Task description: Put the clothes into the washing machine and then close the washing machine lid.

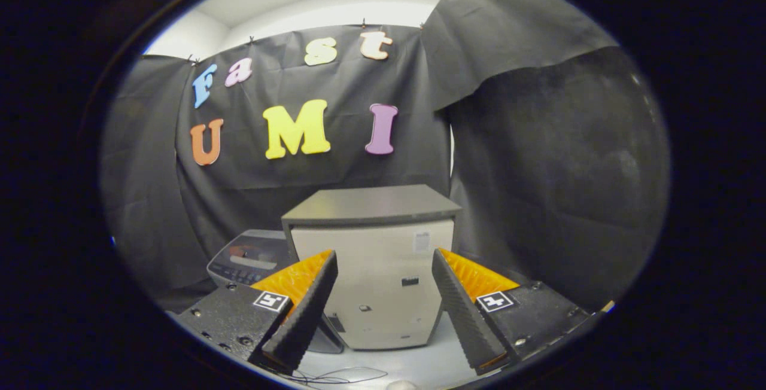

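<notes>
The washing machine [383, 294] stands just ahead of my fingers, a beige upright face with a dark grey top [371, 203]. Its grey control panel [248, 257] with buttons shows behind the left finger. Whether the upright beige face is a raised lid or the machine's body, I cannot tell. My gripper [383, 257] is open and level with the beige face, with nothing held. The black ribbed pads [305, 312] stand wide apart, one on each side of the machine's face.
The machine rests on a white surface [443, 360]. A thin dark cable [341, 374] lies on that surface near the base of my fingers. Black cloth walls close the booth behind and to the right of the machine.
</notes>
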Motion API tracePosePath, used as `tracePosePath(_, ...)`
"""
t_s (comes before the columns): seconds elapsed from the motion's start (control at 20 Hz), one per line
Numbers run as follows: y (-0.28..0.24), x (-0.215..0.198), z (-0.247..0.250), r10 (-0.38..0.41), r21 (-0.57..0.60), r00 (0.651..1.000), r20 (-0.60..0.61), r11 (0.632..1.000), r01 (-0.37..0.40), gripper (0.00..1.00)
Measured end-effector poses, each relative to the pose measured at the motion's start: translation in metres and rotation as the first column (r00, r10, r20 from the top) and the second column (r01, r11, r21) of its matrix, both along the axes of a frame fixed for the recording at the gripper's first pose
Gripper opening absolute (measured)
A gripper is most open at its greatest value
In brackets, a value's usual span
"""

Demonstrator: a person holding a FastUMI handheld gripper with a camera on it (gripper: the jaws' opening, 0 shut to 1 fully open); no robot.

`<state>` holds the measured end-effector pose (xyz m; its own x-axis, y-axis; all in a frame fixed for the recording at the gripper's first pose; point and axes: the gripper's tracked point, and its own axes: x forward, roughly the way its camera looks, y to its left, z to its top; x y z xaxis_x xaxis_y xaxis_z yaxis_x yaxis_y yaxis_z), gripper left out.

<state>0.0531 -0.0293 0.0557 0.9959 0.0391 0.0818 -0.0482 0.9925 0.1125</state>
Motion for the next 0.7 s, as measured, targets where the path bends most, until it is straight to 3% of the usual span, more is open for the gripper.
tracePosePath(0.7, -0.005, -0.010, -0.023, -0.006, -0.036, 1.000, -0.025, 0.999, 0.005, 0.99)
